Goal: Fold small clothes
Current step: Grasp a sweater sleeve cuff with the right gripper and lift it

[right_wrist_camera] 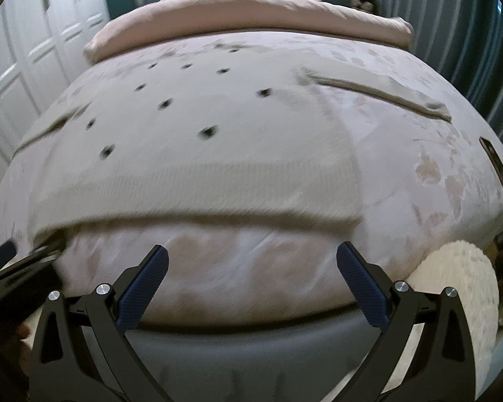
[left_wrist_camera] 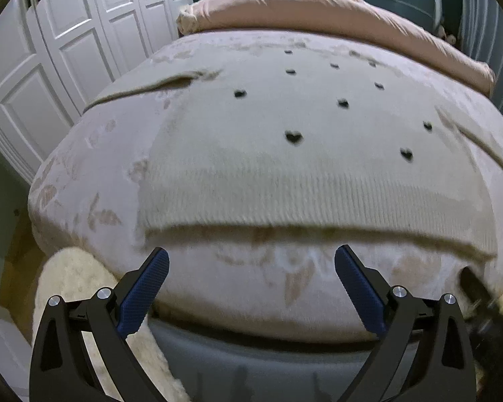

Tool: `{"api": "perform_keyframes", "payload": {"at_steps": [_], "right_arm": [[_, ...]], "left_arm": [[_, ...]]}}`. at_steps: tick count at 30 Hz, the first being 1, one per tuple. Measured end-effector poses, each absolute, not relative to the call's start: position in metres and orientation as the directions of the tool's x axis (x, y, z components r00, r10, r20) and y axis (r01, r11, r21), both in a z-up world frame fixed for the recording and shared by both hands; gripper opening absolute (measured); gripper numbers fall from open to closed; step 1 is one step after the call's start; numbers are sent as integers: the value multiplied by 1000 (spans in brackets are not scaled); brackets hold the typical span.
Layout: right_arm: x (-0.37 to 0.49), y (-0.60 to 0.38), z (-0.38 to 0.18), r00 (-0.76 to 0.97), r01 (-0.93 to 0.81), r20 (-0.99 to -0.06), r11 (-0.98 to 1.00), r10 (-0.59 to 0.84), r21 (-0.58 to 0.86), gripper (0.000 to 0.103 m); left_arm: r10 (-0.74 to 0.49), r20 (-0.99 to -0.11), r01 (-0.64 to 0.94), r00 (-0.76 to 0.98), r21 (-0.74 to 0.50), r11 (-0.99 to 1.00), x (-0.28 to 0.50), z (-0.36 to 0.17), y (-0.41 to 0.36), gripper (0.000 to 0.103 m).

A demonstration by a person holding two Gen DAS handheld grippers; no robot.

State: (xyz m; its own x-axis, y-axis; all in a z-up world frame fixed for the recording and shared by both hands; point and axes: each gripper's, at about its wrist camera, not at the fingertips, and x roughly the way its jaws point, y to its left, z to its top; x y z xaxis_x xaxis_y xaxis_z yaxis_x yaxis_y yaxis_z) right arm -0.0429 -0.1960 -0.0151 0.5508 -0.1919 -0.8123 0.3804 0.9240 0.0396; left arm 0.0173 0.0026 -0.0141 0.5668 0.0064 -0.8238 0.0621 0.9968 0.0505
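A cream knitted sweater with small dark heart shapes (left_wrist_camera: 295, 167) lies spread flat on the bed (left_wrist_camera: 94, 174), which is covered with a pale bedspread bearing a faint leaf pattern. Its ribbed hem faces the foot of the bed and sits a little back from the mattress edge; one sleeve stretches out to each side. In the right wrist view the same sweater (right_wrist_camera: 191, 154) fills the left and middle of the bed (right_wrist_camera: 419, 154), with its sleeve running off toward the right.

The left gripper (left_wrist_camera: 251, 261) hangs just off the foot of the bed, below the hem, its jaws spread wide with nothing between the blue pads. The right gripper (right_wrist_camera: 252, 258) is likewise wide apart and empty, near the hem and not touching it. The right gripper also shows blurred at the right edge of the left wrist view.

A folded pinkish duvet (left_wrist_camera: 318, 10) lies across the head of the bed. White panelled wardrobe doors (left_wrist_camera: 67, 43) stand on the left. A dark flat phone-like object (right_wrist_camera: 494, 160) rests near the bed's right edge
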Motion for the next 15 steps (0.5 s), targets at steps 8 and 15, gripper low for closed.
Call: {"api": "perform_keyframes", "payload": {"at_steps": [8, 15], "right_arm": [[1, -407, -14, 511, 647, -817, 745, -266, 162, 98], [37, -576, -34, 488, 785, -821, 561, -296, 264, 98]], "left_arm": [[6, -814, -60, 581, -35, 998, 82, 0, 42, 98], [44, -809, -109, 586, -25, 994, 123, -6, 54, 98]]}}
